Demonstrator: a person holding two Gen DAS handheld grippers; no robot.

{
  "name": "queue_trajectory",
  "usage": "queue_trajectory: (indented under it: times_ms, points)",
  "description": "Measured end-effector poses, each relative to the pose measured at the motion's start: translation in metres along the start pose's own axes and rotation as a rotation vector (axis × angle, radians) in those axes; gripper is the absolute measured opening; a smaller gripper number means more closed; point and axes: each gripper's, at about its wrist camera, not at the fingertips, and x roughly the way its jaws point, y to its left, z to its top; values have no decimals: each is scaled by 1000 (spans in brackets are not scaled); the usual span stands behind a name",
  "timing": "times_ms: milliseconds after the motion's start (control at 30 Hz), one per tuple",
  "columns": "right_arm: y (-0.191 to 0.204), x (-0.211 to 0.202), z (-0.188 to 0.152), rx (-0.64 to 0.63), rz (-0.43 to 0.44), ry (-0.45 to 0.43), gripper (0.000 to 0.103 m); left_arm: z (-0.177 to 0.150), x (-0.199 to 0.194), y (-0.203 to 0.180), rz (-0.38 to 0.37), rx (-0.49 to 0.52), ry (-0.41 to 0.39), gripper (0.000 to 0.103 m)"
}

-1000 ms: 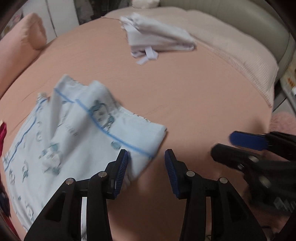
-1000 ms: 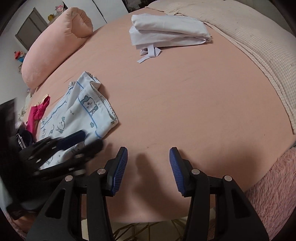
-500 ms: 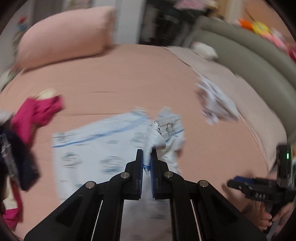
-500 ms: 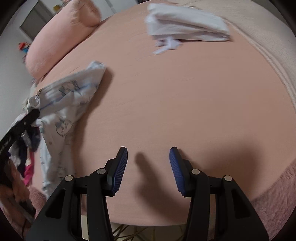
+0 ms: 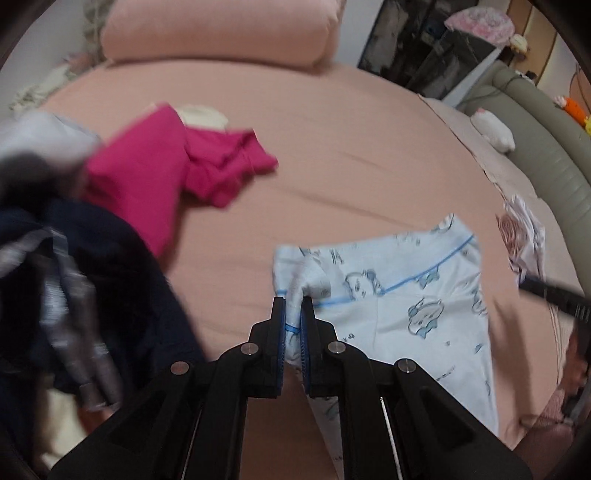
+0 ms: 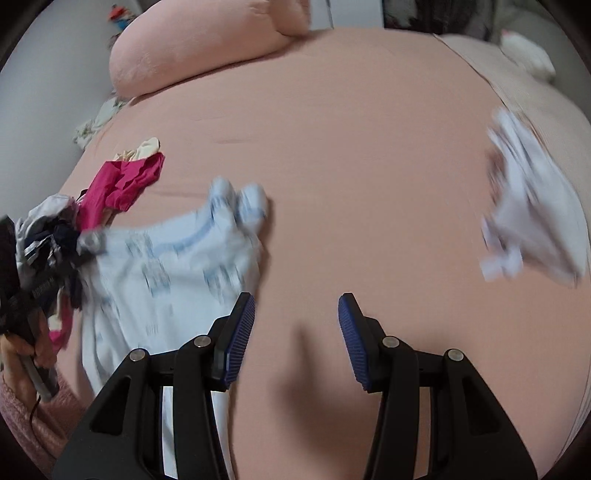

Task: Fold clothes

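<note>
A light blue printed garment point(image 5: 406, 295) with blue piping lies spread on the pink bed sheet point(image 5: 314, 147). My left gripper point(image 5: 293, 314) is shut on a bunched edge of it, the cloth pinched between the blue pads. In the right wrist view the same light blue garment point(image 6: 166, 266) lies at the left, blurred. My right gripper point(image 6: 297, 325) stands open above the bare sheet just right of the garment, nothing between its fingers. Its dark tip shows at the right edge of the left wrist view.
A magenta garment point(image 5: 166, 170) and a dark pile of clothes point(image 5: 74, 277) lie to the left. A folded white garment point(image 6: 532, 218) rests at the right. A pink bolster pillow point(image 5: 221, 29) lies at the head and a grey-green bed surround point(image 5: 546, 147) curves along the right.
My left gripper went from open beside the garment to shut on its edge and swung left with it. The right gripper stayed open and swept leftward over the sheet.
</note>
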Motion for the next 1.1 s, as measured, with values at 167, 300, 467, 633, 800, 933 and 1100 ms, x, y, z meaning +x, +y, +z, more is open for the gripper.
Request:
queue_trajectory:
  times_ms: [167, 300, 467, 633, 800, 933, 1100]
  points:
    - [43, 38, 36, -149, 68, 10, 62, -8, 13, 5, -45, -21, 14, 8]
    - [53, 93, 43, -215, -50, 119, 23, -2, 8, 6, -50, -11, -8, 7]
    - [24, 86, 46, -66, -57, 48, 23, 21, 7, 5, -24, 56, -28, 7]
    - [-10, 94, 47, 162, 39, 40, 31, 24, 32, 15, 50, 50, 39, 31]
    - [7, 53, 39, 71, 34, -93, 37, 22, -14, 0, 61, 153, -124, 49]
    - [49, 55, 34, -122, -24, -50, 38, 15, 11, -24, -29, 246, -30, 38]
    - [54, 92, 39, -152, -91, 60, 32, 20, 45, -14, -35, 218, 13, 27]
